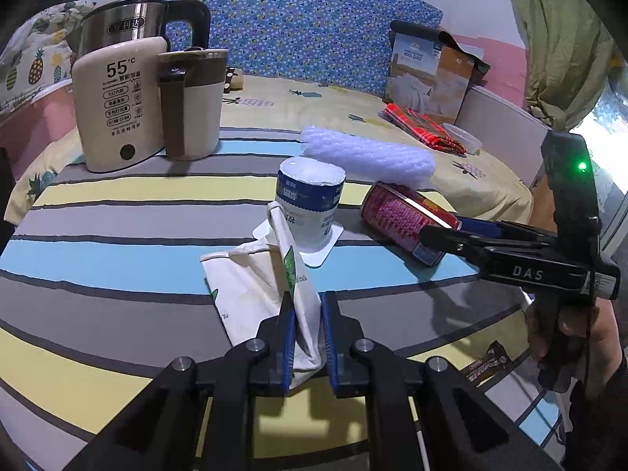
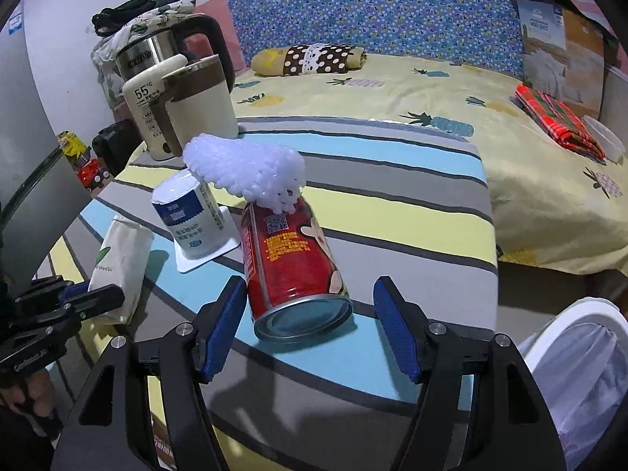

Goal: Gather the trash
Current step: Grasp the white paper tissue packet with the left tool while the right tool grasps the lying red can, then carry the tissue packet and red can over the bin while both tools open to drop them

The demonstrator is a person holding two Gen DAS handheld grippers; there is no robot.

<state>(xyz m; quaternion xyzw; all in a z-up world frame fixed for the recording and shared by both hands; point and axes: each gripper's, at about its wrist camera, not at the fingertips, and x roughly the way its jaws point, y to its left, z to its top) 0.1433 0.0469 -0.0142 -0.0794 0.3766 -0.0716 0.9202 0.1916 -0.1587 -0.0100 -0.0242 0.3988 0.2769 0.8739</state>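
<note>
The left gripper (image 1: 307, 337), low in its frame's centre, pinches a crumpled white paper bag (image 1: 267, 294) between its blue pads. The right gripper (image 2: 308, 329) stands wide apart around a red can (image 2: 292, 267) lying on the striped table (image 2: 412, 212), touching neither side. A white yogurt cup (image 2: 188, 219) stands upside down at centre left.

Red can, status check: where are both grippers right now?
Left gripper shut on white paper bag. Right gripper open, straddling the lying red can, pads clear. White foam wrap rests on its far end.
</note>
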